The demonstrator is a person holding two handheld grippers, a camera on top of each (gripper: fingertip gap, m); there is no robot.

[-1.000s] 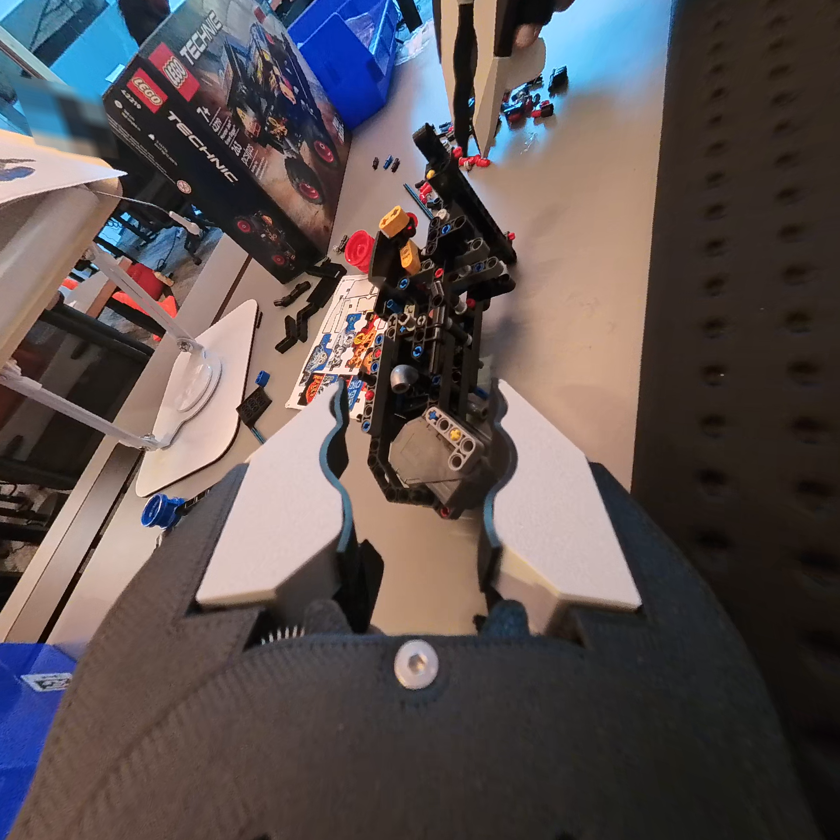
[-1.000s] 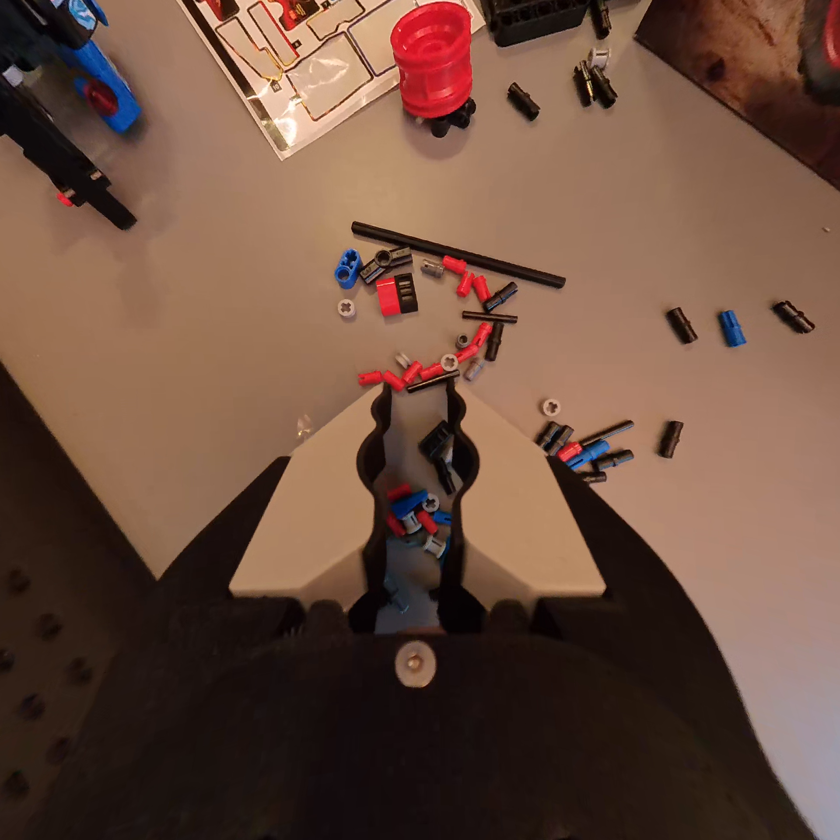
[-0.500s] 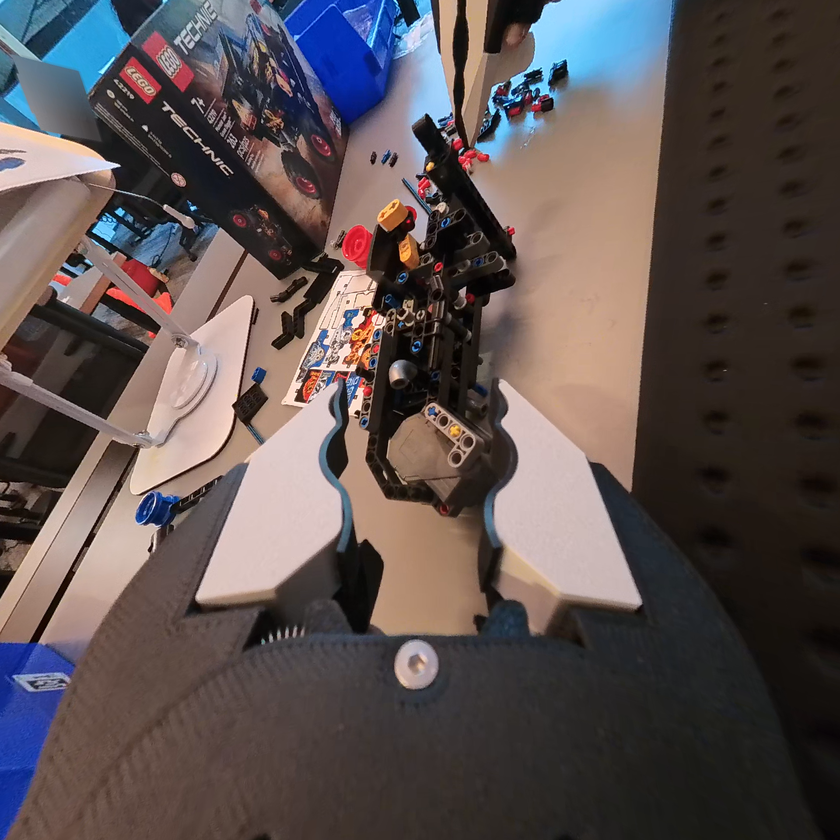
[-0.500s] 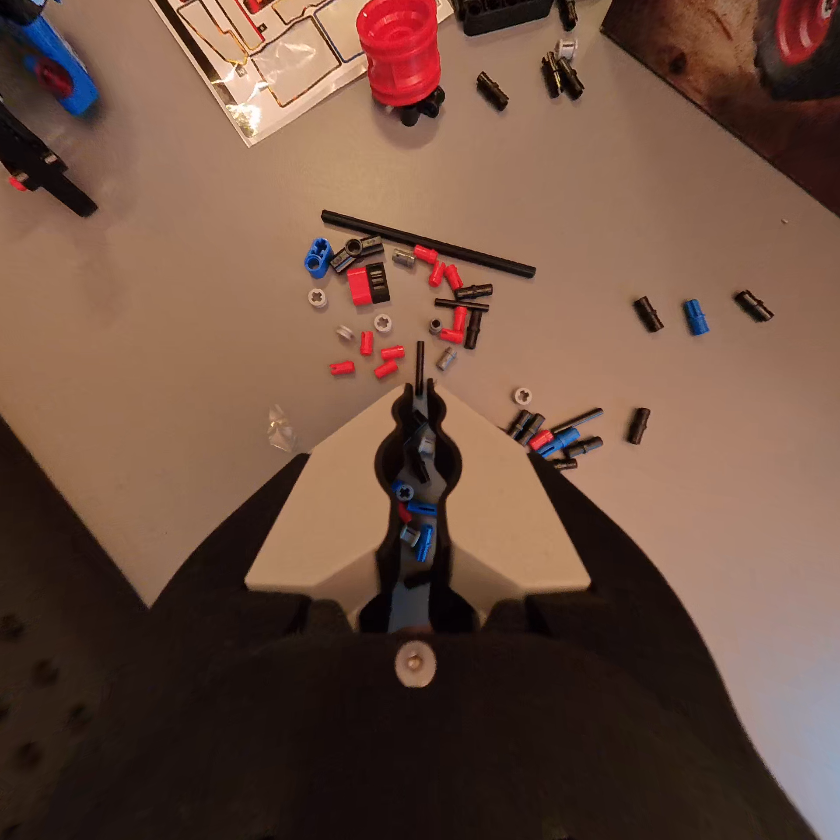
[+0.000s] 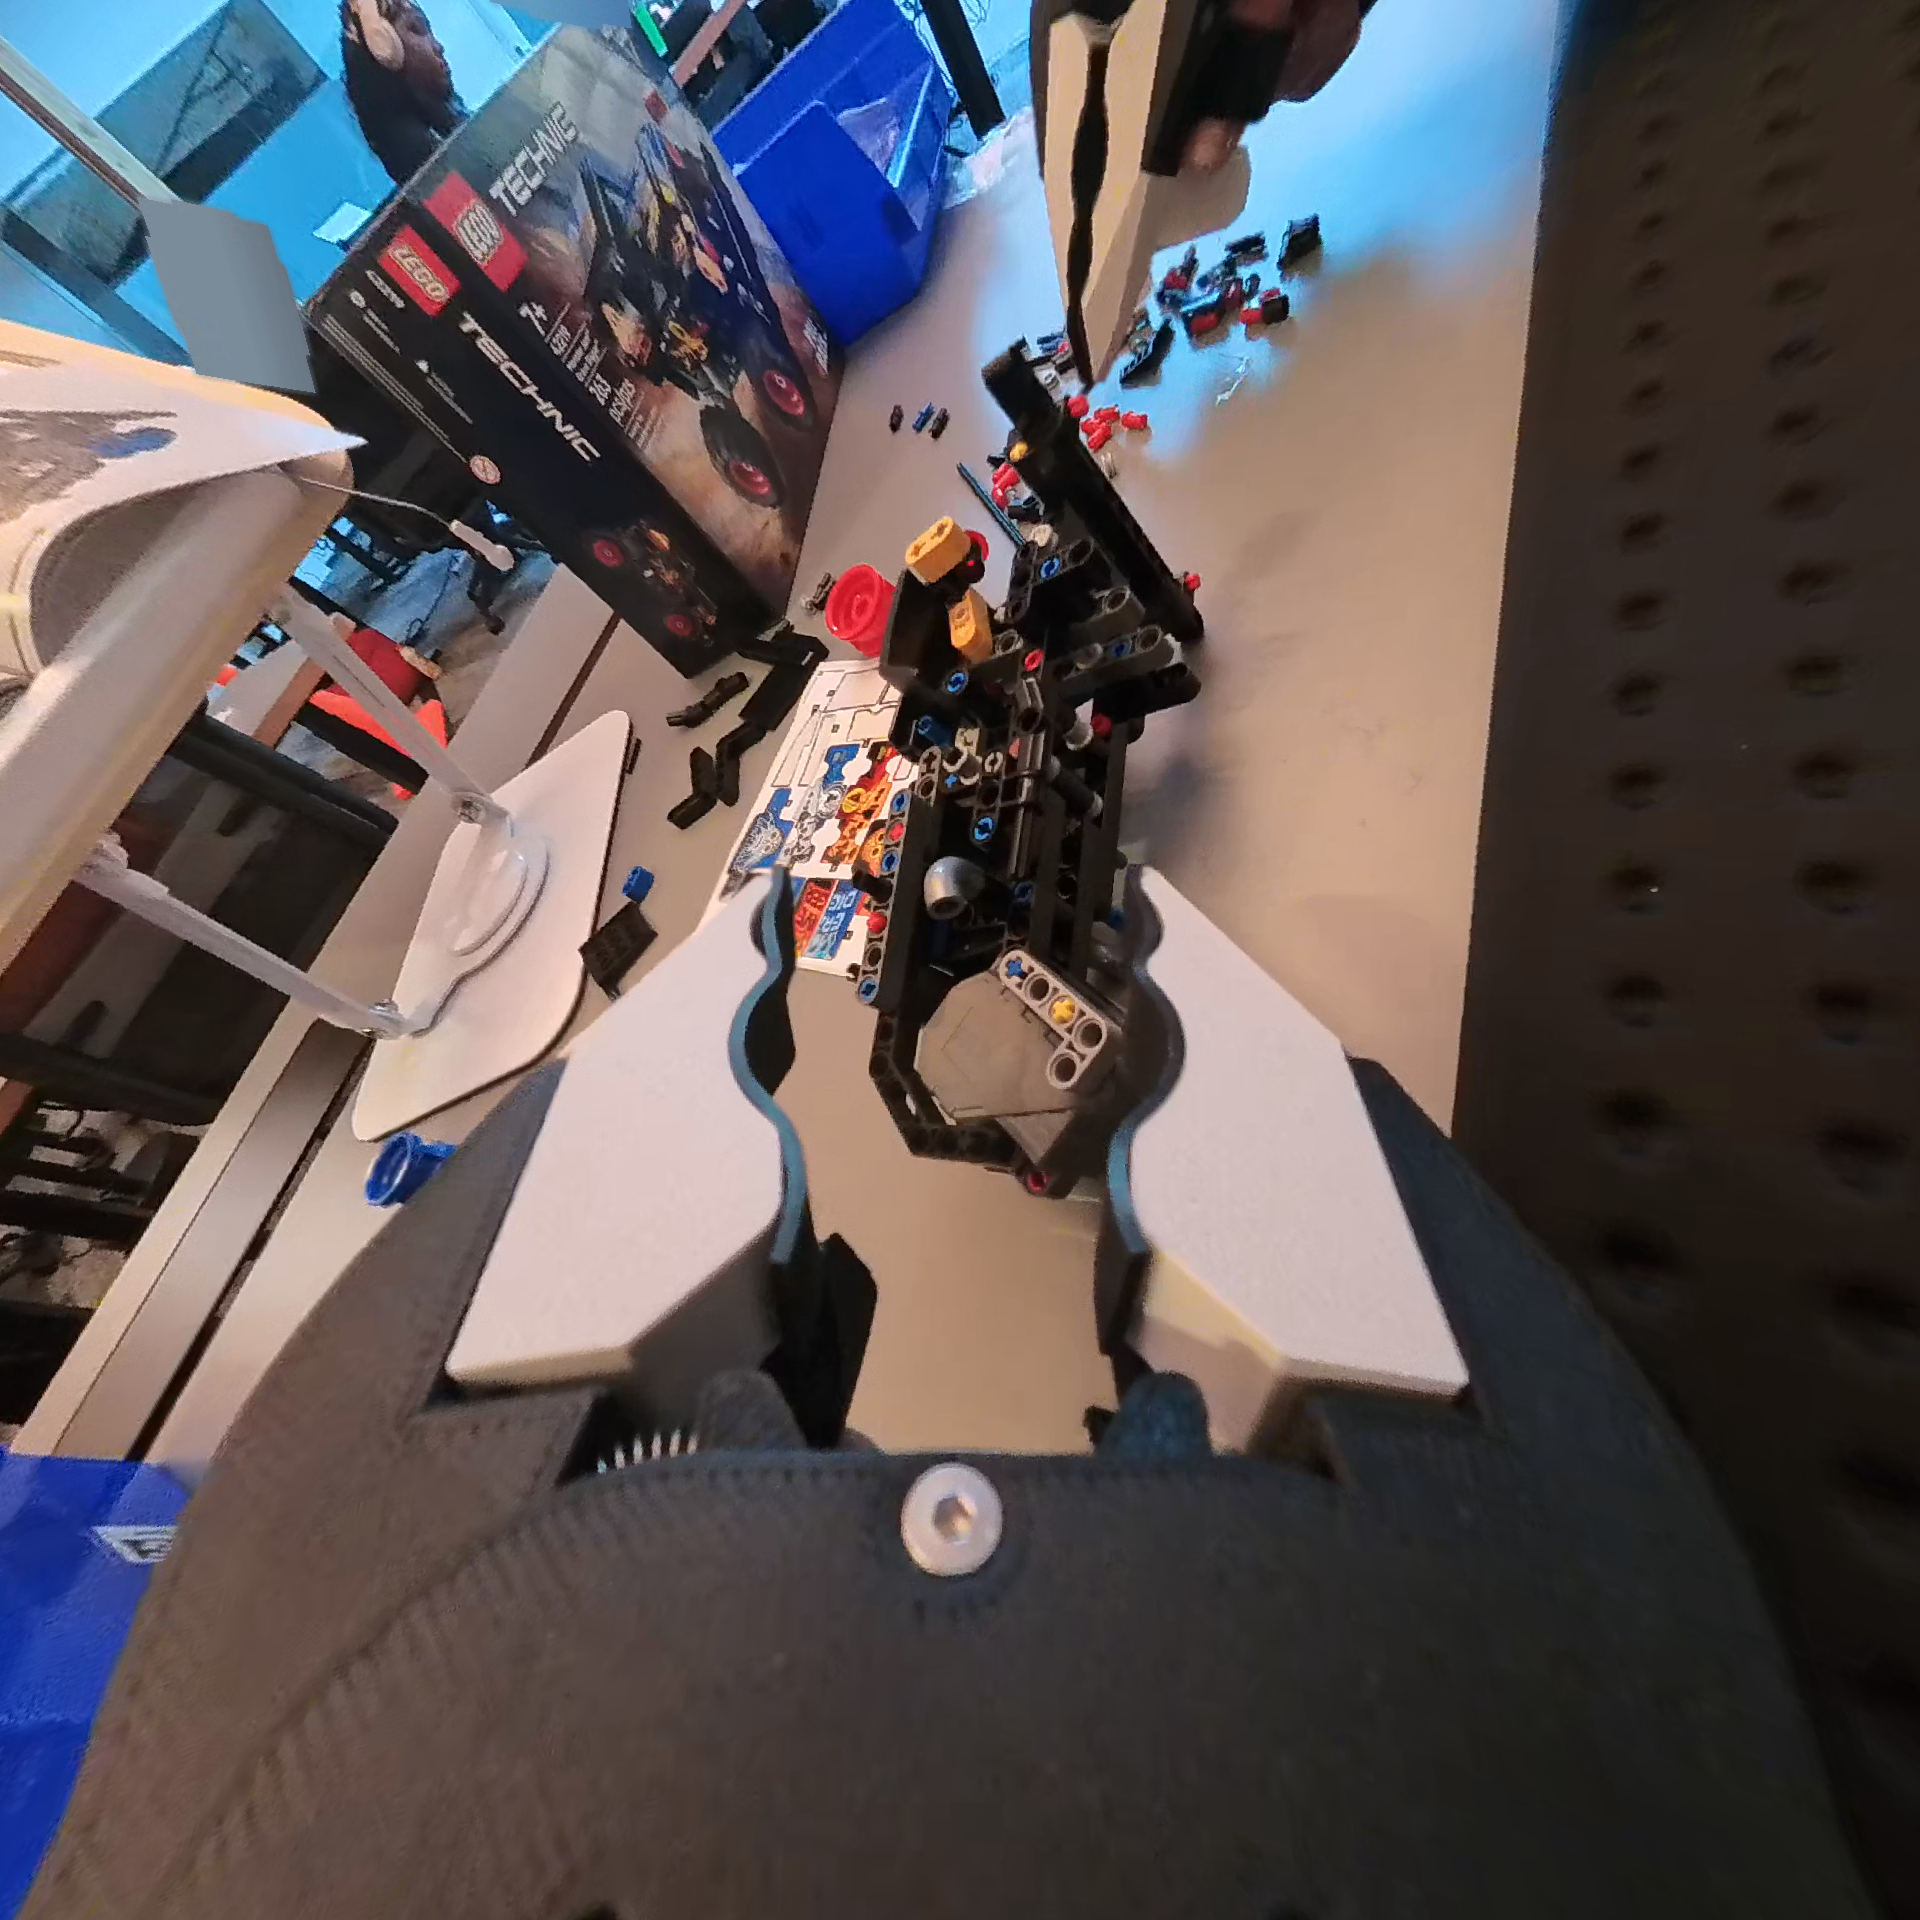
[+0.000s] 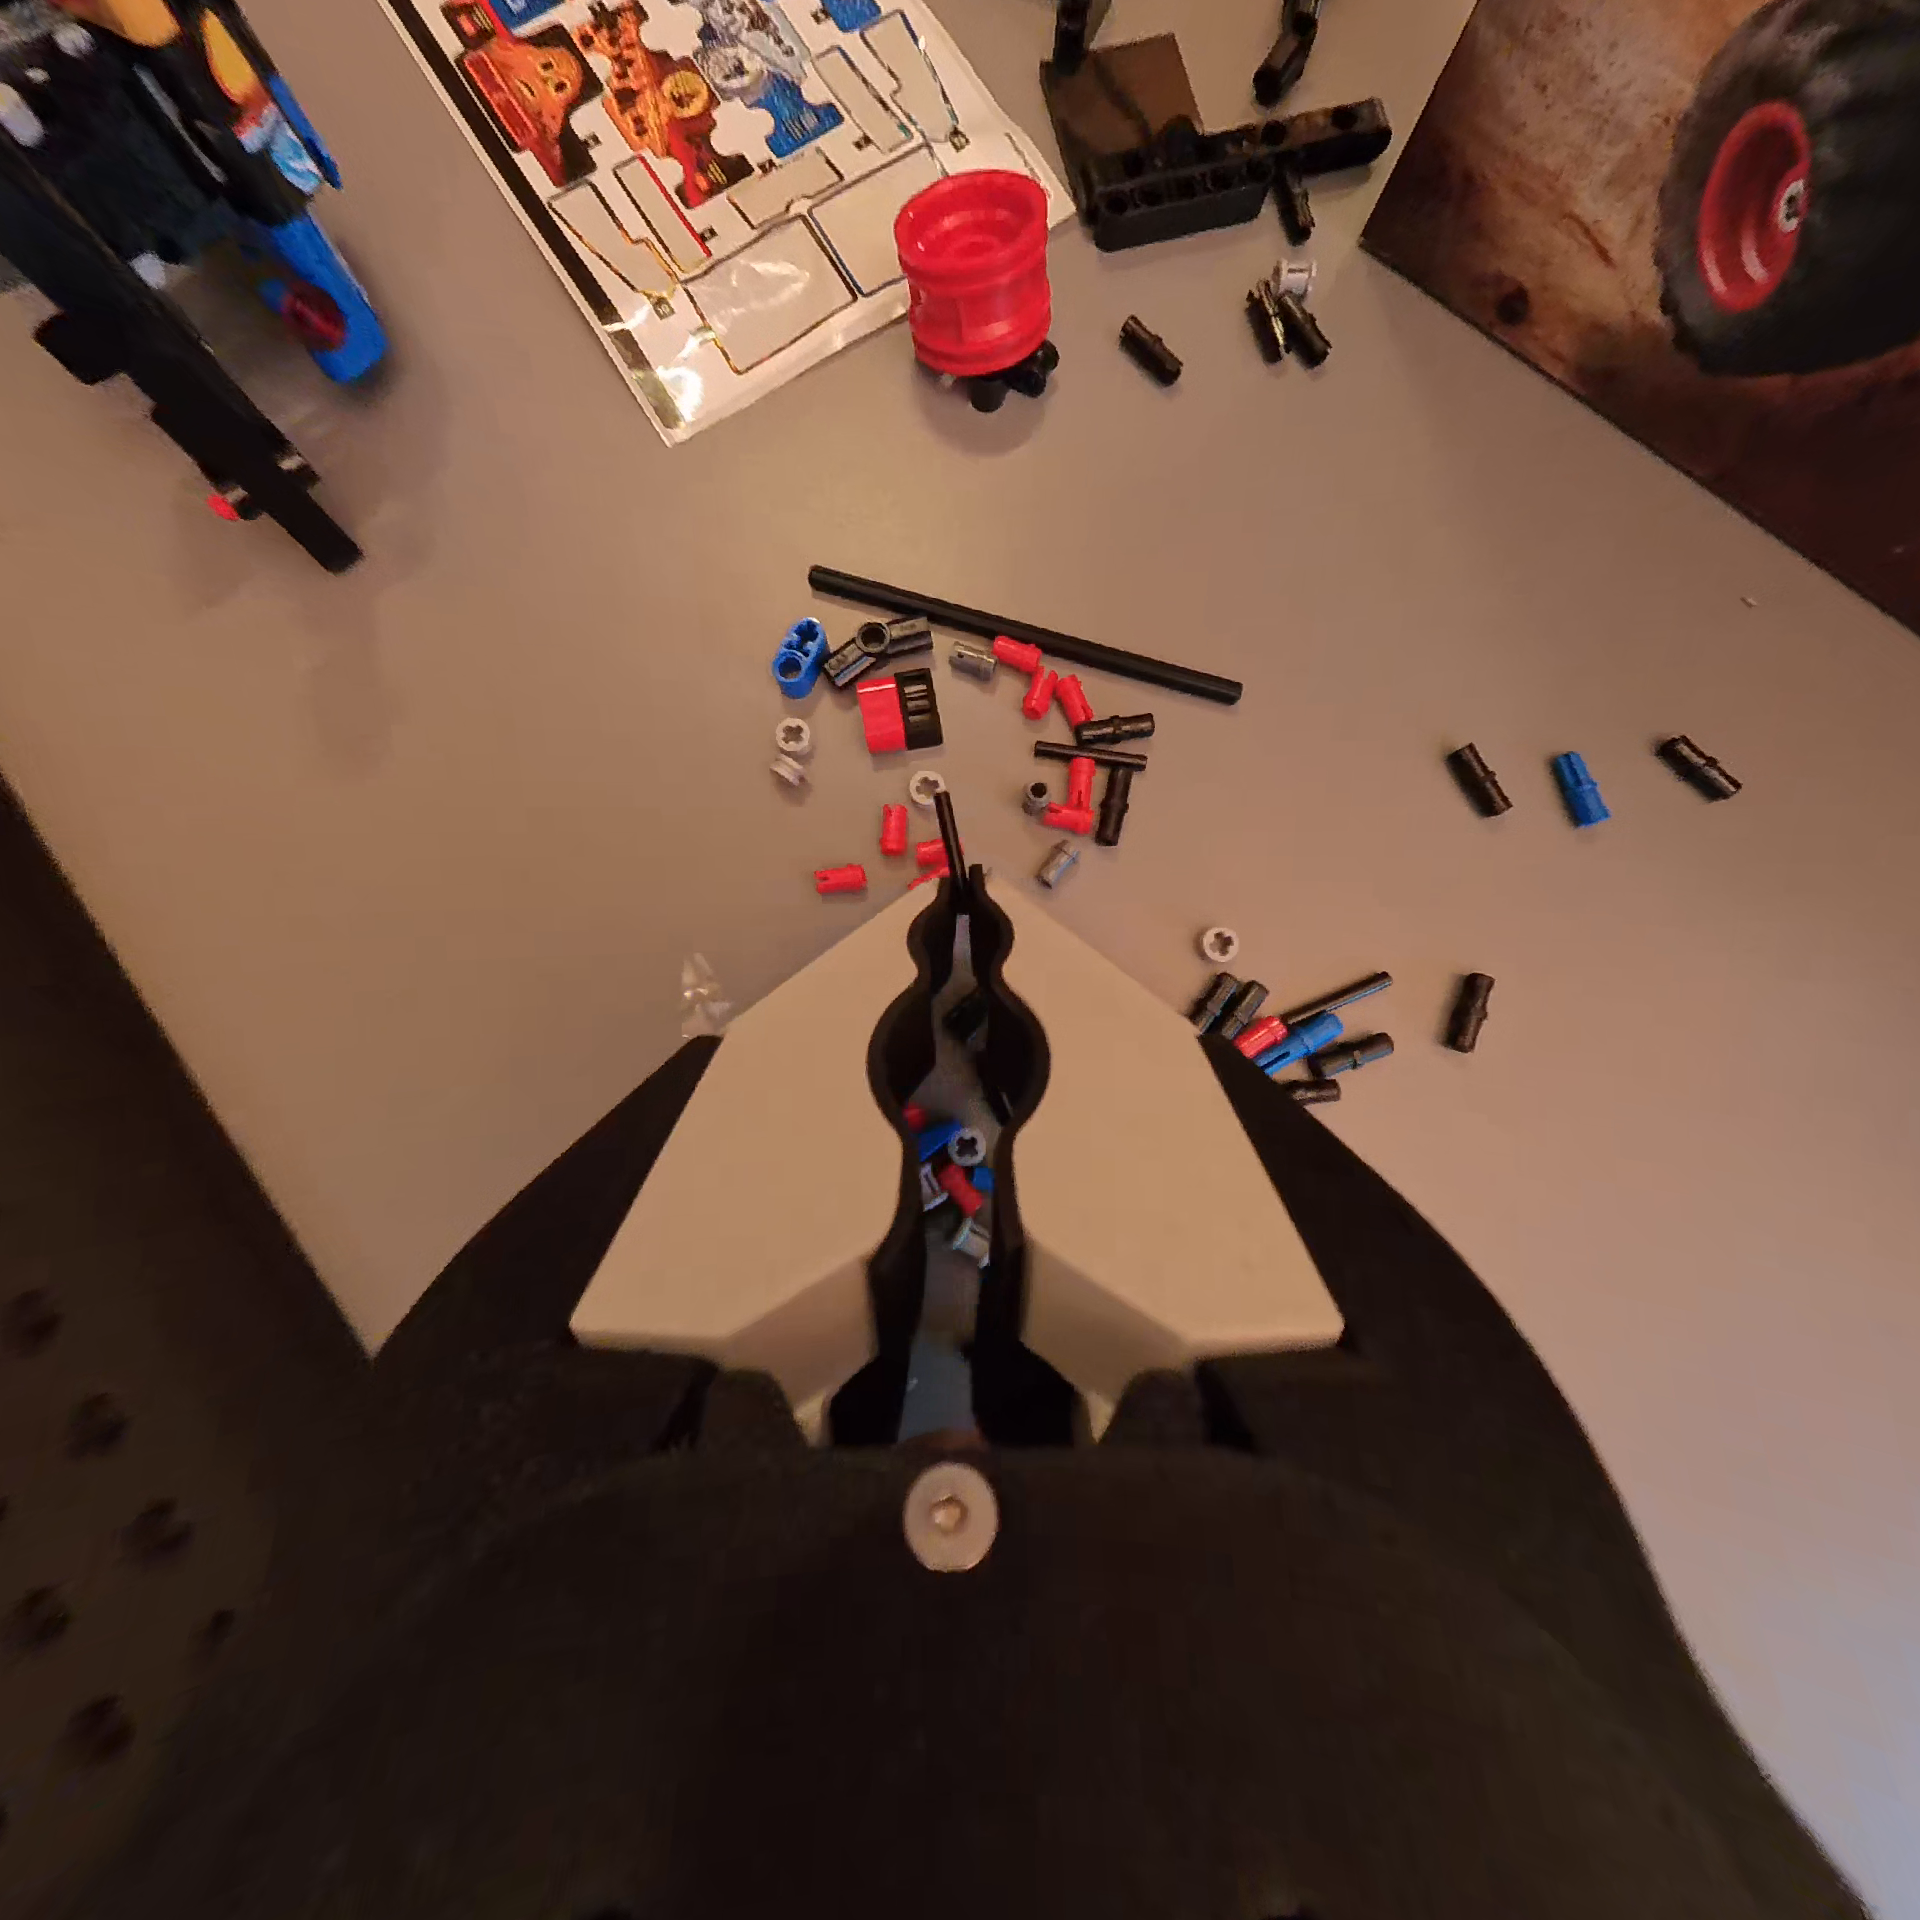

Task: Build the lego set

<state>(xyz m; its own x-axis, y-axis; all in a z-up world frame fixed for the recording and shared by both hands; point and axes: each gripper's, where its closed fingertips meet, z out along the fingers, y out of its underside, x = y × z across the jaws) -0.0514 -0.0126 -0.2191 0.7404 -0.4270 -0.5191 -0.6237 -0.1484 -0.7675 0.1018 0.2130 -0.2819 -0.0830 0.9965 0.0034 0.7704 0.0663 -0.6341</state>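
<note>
Seen from the left wrist: left gripper (image 5: 956, 904) spread wide over the grey table (image 5: 1330, 665), holding nothing, the near end of the half-built black model (image 5: 1023, 831) lying between its fingers (image 5: 644, 1132), close against the right-hand one though contact too blurred to confirm. Beside the model, a sticker sheet (image 5: 821, 821) flat on the table, a red wheel hub (image 5: 860, 611) past it, the set's box (image 5: 592, 374) propped farther left with a blue bin (image 5: 842, 197) behind. Farther off, right gripper (image 5: 1086, 343) pointing down over scattered red and black pins (image 5: 1216, 301). Seen from the right wrist: right gripper (image 6: 961, 883) pinched narrow on a thin black rod (image 6: 948, 836), which stuck out past the tips above the table (image 6: 520, 727). Loose pins (image 6: 1049, 727) in red, black and grey spread just beyond, with a long black axle (image 6: 1023, 636) lying across the far side of the pile. Red wheel hub (image 6: 971, 272) stood on end at the corner of the sticker sheet (image 6: 665, 156); part of the model (image 6: 187, 301) at the upper left edge, the box (image 6: 1704, 281) at the upper right.
</note>
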